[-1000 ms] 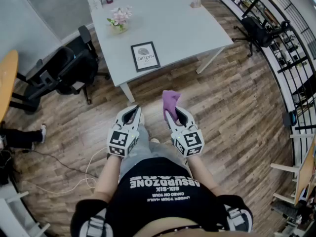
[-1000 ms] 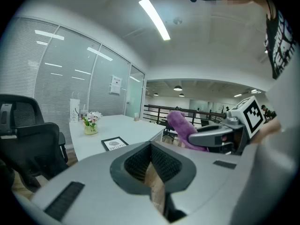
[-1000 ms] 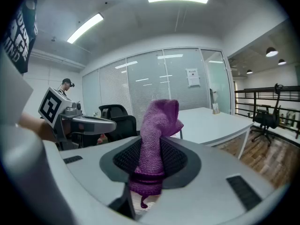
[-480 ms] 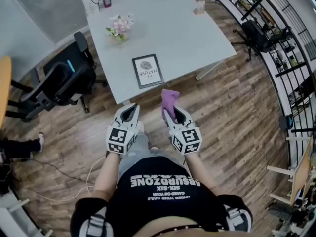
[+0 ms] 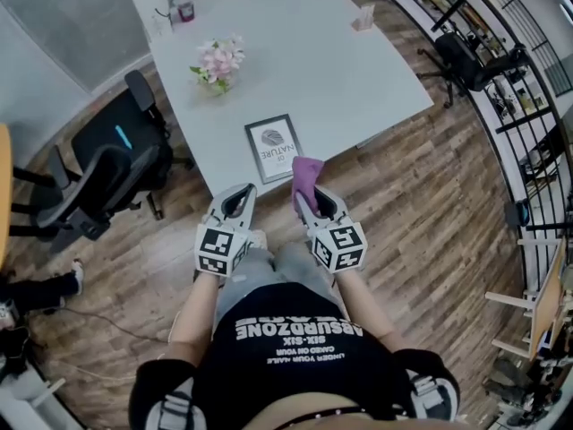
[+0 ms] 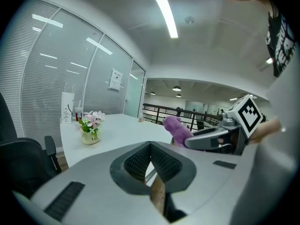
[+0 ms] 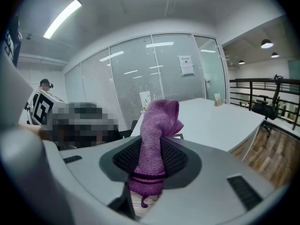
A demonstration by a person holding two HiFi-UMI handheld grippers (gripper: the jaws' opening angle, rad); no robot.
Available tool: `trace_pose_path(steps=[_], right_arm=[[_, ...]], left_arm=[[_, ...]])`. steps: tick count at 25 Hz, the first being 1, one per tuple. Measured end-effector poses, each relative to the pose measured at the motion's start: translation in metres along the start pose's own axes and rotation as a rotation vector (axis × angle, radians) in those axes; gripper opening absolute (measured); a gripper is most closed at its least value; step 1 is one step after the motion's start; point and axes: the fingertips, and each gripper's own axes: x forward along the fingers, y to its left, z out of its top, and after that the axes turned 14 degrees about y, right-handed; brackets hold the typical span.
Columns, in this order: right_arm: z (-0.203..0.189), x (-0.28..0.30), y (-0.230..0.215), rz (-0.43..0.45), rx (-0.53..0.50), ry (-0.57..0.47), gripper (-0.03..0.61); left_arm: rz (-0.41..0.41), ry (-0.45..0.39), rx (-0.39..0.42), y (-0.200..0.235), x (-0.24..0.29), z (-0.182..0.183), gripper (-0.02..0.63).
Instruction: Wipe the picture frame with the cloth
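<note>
flower pot, office chair, white table

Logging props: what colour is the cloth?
The cloth is purple, clearest in the right gripper view.

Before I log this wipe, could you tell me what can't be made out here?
Frame: any dust too small to see in head view; absent from both gripper views.
Cloth: full shape, bunched in the right claw, every view.
Item at far edge of table: too small to identify, head view.

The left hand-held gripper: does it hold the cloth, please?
No, the left hand-held gripper is closed on nothing; the purple cloth sits in the right hand-held gripper.
</note>
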Motion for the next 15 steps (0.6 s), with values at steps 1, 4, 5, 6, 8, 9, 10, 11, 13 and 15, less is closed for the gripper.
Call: trace_pose_path(steps=[1, 4, 5, 6, 8, 9, 10, 11, 13, 15], right_arm=[[0.002, 0.004, 0.000, 0.000, 0.002, 0.001, 0.133], [0.007, 0.022, -0.002, -0.004, 0.001, 0.014, 0.135], [0.009, 0.028, -0.003, -0.005, 0.004, 0.021, 0.134], [0.011, 0.034, -0.004, -0.004, 0.007, 0.028, 0.133], [0.016, 0.045, -0.007, 0.000, 0.004, 0.040, 0.133], [0.018, 0.050, -0.009, 0.004, -0.002, 0.047, 0.133], [0.020, 0.056, -0.011, 0.009, -0.009, 0.054, 0.133], [0.023, 0.062, -0.013, 0.015, -0.016, 0.062, 0.133], [0.028, 0.077, -0.019, 0.027, -0.028, 0.080, 0.133], [0.035, 0.091, -0.023, 0.040, -0.038, 0.095, 0.133]], left_arm=[[-0.002, 0.000, 0.003, 0.004, 0.002, 0.001, 0.015], [-0.006, 0.005, -0.008, 0.017, 0.011, -0.001, 0.015], [-0.007, 0.012, -0.014, 0.021, 0.015, -0.002, 0.015], [-0.008, 0.020, -0.018, 0.025, 0.018, -0.003, 0.015], [-0.009, 0.036, -0.021, 0.032, 0.025, -0.004, 0.015], [-0.008, 0.043, -0.022, 0.036, 0.029, -0.004, 0.015], [-0.008, 0.052, -0.023, 0.039, 0.034, -0.005, 0.015], [-0.011, 0.062, -0.022, 0.042, 0.040, -0.007, 0.015], [-0.020, 0.090, -0.017, 0.047, 0.052, -0.012, 0.015], [-0.022, 0.116, -0.009, 0.053, 0.064, -0.016, 0.015]])
